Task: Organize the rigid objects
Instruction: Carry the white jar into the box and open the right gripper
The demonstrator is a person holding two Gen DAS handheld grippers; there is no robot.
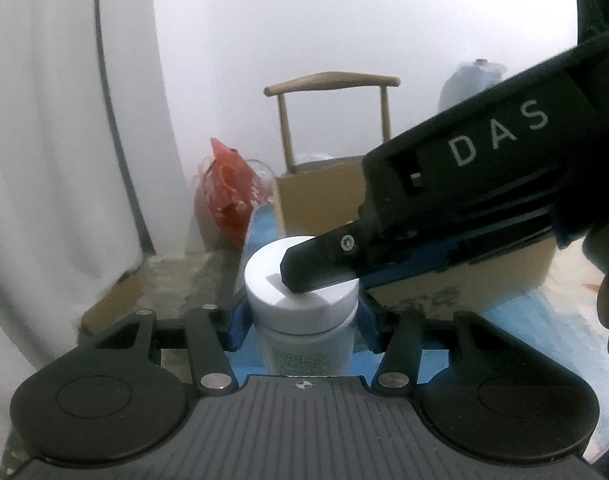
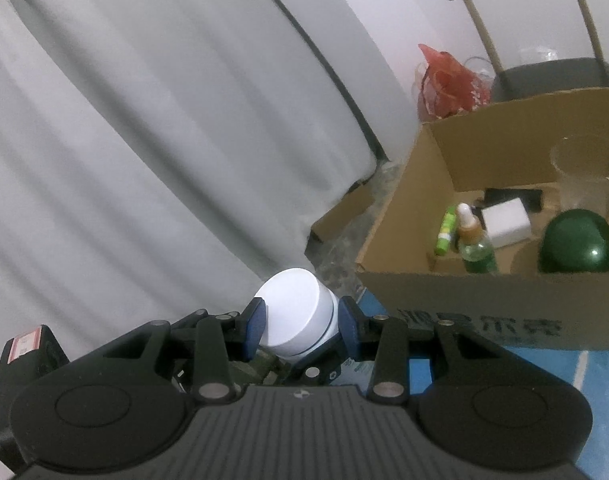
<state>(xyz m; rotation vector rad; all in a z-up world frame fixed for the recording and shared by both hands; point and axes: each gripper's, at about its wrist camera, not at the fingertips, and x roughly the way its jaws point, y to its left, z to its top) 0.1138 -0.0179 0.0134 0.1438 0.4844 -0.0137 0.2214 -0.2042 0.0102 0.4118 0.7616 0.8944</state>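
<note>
A white bottle (image 1: pixel 308 350) with a wide white cap (image 1: pixel 264 280) stands upright between the blue pads of my left gripper (image 1: pixel 304 320), which is shut on its body just below the cap. My right gripper (image 1: pixel 332 274) reaches in from the right, one black finger lying across the cap. In the right wrist view the same cap (image 2: pixel 296 312) sits tilted between the blue pads of the right gripper (image 2: pixel 300 322), which is shut on it. The bottle's body is mostly hidden there.
An open cardboard box (image 2: pixel 444 292) at the right holds a dark green round object (image 2: pixel 578 246), a green dropper bottle (image 2: pixel 478 252), a white cube (image 2: pixel 506 222) and a clear cup (image 2: pixel 586 172). Behind are a chair (image 1: pixel 332 80), a red bag (image 1: pixel 228 192) and white curtains (image 2: pixel 144 120).
</note>
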